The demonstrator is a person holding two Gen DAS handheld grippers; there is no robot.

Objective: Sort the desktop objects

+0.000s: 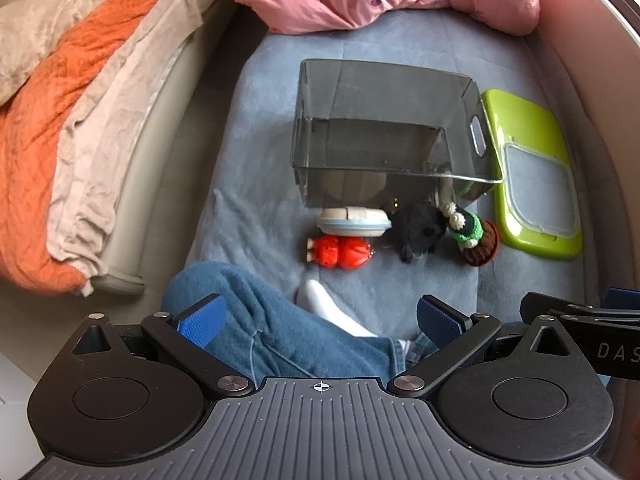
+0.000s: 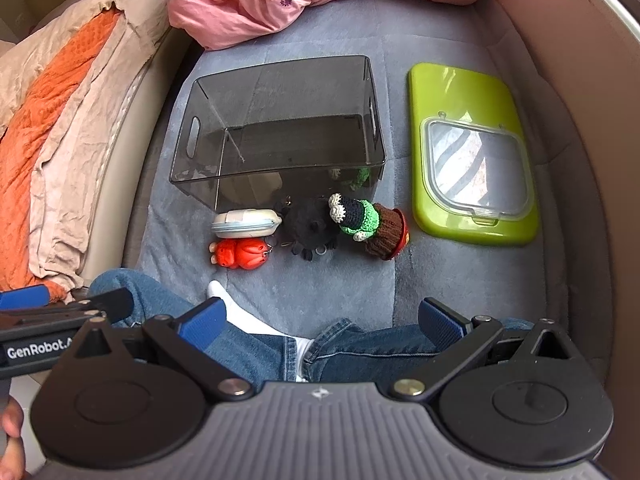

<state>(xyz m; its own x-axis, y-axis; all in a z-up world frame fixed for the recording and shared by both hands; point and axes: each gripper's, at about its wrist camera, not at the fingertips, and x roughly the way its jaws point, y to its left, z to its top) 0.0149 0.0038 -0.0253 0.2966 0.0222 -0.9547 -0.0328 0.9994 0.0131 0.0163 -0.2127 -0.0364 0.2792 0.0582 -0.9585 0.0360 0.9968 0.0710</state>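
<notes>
Both grippers, left [image 1: 318, 320] and right [image 2: 324, 320], are held wide-jawed above jeans-clad legs [image 2: 360, 344]; "GenRobot" is printed alongside.

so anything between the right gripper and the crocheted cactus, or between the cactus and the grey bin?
Nothing visible blocks either. The right gripper hangs open above the person's jeans, with bare blue-grey blanket up to the crocheted cactus. The cactus lies just before the smoky clear bin, whose top is open.
</notes>
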